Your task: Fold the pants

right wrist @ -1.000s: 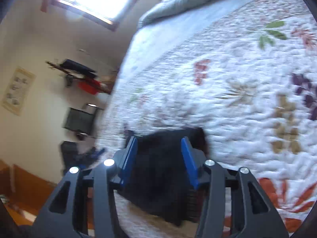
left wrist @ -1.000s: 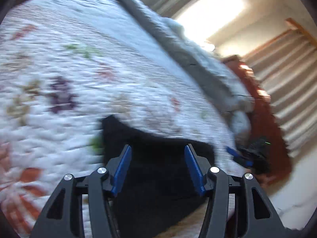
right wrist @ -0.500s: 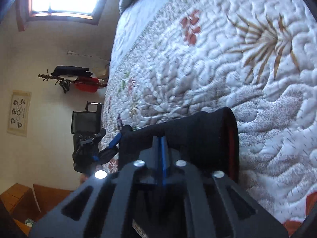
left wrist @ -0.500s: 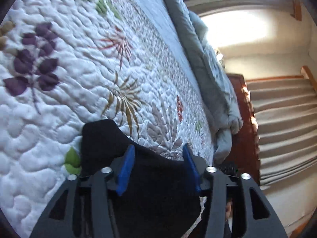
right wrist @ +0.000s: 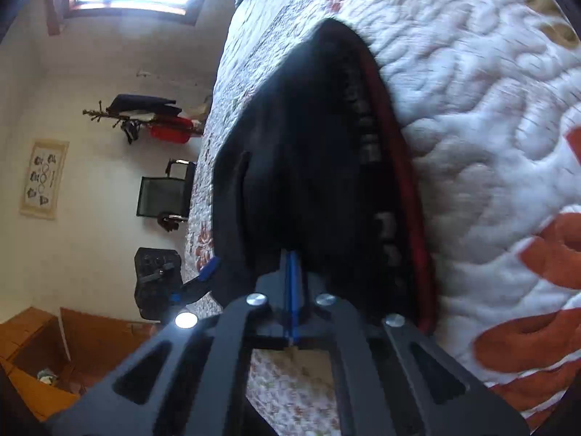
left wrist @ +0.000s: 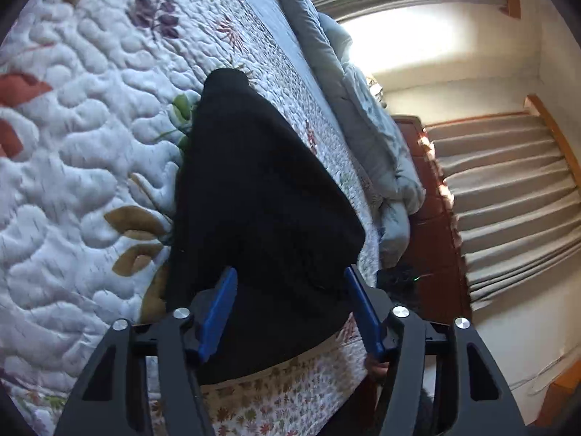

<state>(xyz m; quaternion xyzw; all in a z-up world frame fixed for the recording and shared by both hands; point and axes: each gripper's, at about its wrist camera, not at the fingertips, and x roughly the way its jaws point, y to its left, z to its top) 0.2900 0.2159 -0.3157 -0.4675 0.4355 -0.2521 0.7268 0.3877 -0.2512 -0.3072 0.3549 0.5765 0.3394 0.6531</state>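
The black pants lie bunched on the white floral quilt near the bed's edge. In the left wrist view my left gripper is open, its blue pads on either side of the fabric's near part. In the right wrist view the pants show a red-edged waistband along their right side. My right gripper is shut on the pants' near edge. The left gripper's blue fingertip shows at the left of the pants.
A grey duvet lies bunched along the far side of the bed. Curtains and a wooden cabinet stand past it. In the right wrist view a wall, a coat rack and a chair stand beyond the bed's edge.
My right gripper has closed on the pants' edge. Both grippers have pushed in closer, and the pants now rise up in a peak. The left jaws have stayed open.
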